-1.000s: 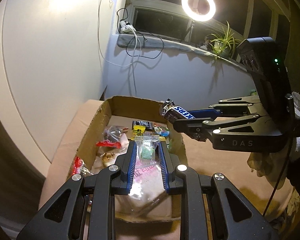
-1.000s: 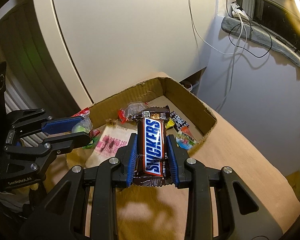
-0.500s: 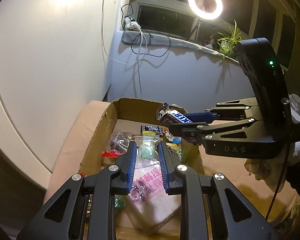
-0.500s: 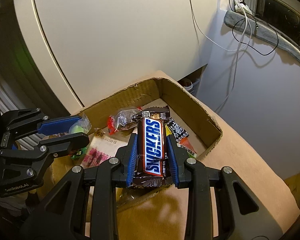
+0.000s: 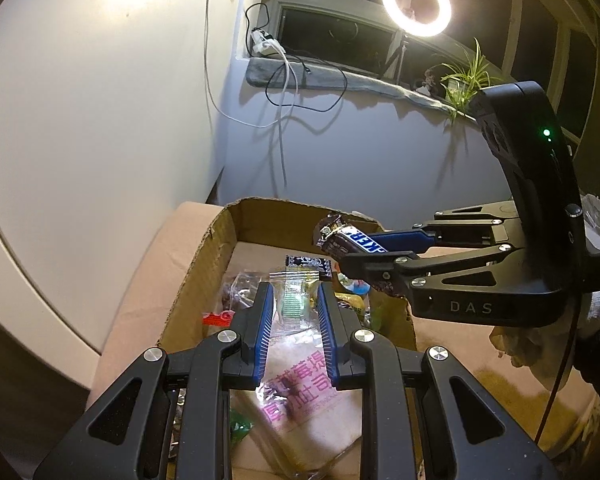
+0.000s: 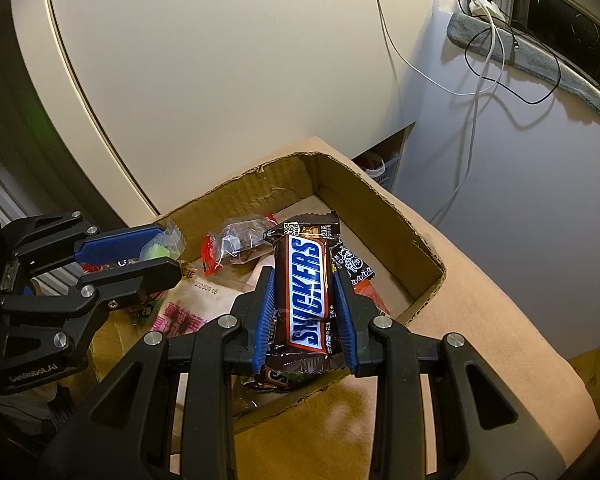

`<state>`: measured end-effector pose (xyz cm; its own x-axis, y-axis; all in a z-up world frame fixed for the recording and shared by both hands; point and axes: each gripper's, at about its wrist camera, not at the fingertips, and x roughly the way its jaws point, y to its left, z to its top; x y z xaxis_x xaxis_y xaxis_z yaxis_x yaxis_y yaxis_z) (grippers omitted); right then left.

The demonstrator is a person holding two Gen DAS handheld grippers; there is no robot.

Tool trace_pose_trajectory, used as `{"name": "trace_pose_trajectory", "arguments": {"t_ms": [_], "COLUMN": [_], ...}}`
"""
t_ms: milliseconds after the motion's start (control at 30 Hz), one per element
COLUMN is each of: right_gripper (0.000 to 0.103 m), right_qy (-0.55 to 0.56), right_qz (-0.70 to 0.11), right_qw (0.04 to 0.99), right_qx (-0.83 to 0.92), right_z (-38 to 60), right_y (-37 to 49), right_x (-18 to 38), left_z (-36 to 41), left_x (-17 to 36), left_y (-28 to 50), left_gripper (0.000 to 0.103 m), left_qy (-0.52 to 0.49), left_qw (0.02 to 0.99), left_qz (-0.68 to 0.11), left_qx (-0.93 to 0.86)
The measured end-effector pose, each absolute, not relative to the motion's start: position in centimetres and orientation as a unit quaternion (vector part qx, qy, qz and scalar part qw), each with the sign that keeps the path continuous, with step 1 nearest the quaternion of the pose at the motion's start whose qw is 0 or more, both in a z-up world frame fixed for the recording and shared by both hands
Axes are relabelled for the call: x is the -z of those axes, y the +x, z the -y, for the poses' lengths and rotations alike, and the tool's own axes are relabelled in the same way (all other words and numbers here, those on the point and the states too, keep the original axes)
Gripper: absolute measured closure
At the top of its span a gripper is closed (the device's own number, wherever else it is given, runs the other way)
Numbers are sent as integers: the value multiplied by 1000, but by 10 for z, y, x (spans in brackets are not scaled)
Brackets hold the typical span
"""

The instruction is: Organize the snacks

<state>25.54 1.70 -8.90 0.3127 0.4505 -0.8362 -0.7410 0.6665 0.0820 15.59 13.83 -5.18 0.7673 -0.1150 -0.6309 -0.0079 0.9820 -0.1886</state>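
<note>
I've got both loads hanging over the cardboard box [image 6: 396, 216] — my right tool [image 6: 305, 300] clamped on the Snickers bar [image 6: 306, 280], my left tool [image 5: 293, 312] pinching a small clear packet of green candy [image 5: 294, 300]. Next comes the drop — lower each into a free spot among the snacks, then release.

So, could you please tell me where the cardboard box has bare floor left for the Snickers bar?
Bare floor shows in the cardboard box at its far corner, beyond the Snickers bar. The near half is crowded, around the pink-printed packet.

Cardboard box [image 6: 380, 200] (open) on tan surface [image 6: 480, 320]
</note>
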Motion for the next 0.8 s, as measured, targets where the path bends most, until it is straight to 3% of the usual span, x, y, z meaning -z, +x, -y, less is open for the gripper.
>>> {"name": "trace_pose_trajectory", "arguments": {"t_ms": [533,600,667,733,800], "right_gripper": [72,60,37,29,29], "right_qy": [-169,-172,-174,-175,-176], "right_qz": [-450,-448,-442,-434,-429], "right_qw": [792,793,799,807,811], "right_qx": [-377,-375,-369,-361,-355], "right_z": [-24,-25,-24,-22,-21], "right_y": [253,252,250,249,249], "right_x": [88,87,86,82,80], "left_z": [-141,-141,-142,-142,-143], "left_x": [51,51,51,51,50], "left_y": [155,154,153,151,150], "left_gripper": [81,80,68,51,47], "left_qy": [-90,-90,-89,-89,-89], "left_qw": [936,936,935,936,937], "left_qz": [-340,-341,-342,-340,-337], "left_qx": [23,21,19,14,11]}}
